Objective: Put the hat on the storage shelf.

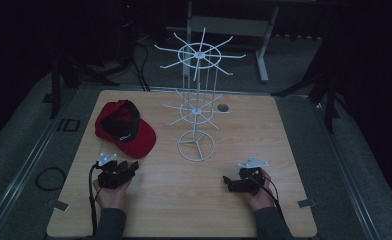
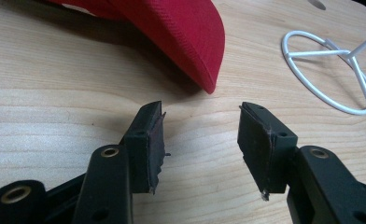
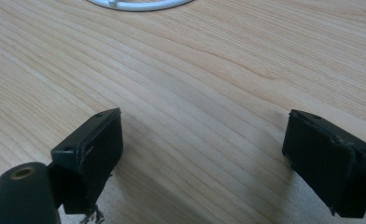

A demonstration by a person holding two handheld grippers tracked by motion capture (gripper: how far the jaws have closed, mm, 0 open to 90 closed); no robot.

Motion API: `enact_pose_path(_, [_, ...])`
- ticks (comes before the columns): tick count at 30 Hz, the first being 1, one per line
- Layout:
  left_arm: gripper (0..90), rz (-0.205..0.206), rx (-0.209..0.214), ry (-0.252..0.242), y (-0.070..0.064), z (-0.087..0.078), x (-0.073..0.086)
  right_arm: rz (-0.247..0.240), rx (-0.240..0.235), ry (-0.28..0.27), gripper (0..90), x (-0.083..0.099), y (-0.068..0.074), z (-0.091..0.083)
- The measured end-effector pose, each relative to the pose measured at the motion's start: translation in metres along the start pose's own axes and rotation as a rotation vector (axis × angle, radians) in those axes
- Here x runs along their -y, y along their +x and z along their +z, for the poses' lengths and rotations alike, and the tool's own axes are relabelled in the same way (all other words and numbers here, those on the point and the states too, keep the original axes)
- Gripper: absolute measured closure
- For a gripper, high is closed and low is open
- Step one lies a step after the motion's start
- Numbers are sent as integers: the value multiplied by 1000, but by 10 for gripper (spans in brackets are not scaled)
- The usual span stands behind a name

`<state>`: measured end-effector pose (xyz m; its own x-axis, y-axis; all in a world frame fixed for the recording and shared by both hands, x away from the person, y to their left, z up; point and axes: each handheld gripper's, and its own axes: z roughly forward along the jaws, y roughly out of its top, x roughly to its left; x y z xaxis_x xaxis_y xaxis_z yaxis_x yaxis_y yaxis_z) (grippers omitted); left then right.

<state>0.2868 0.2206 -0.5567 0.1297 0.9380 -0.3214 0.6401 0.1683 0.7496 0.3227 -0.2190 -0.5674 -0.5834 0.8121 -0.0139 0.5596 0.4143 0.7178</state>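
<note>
Resting low near the table's front edge with fingers released and empty, the left gripper faces the red baseball cap lying toward the left edge, while the right gripper waits beside the white wire rack.

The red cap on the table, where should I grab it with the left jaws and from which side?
Probably the brim of the red cap. In the left gripper view its thin curved edge points toward the open left gripper and lifts slightly off the table, so the jaws can slide in from the near side, one above and one below. The rounded crown offers no such edge.
</note>
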Motion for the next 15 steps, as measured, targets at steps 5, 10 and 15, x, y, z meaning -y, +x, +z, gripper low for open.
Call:
enact_pose_path(5, [506,3,1,2,0,0,0,0,0,0,121,0,0,0])
enact_pose_path(10, [501,-1,8,-6,0,-2,-2,0,0,0,121,0,0,0])
enact_pose_path(15, [502,-7,5,3,0,-2,-3,0,0,1,121,0,0,0])
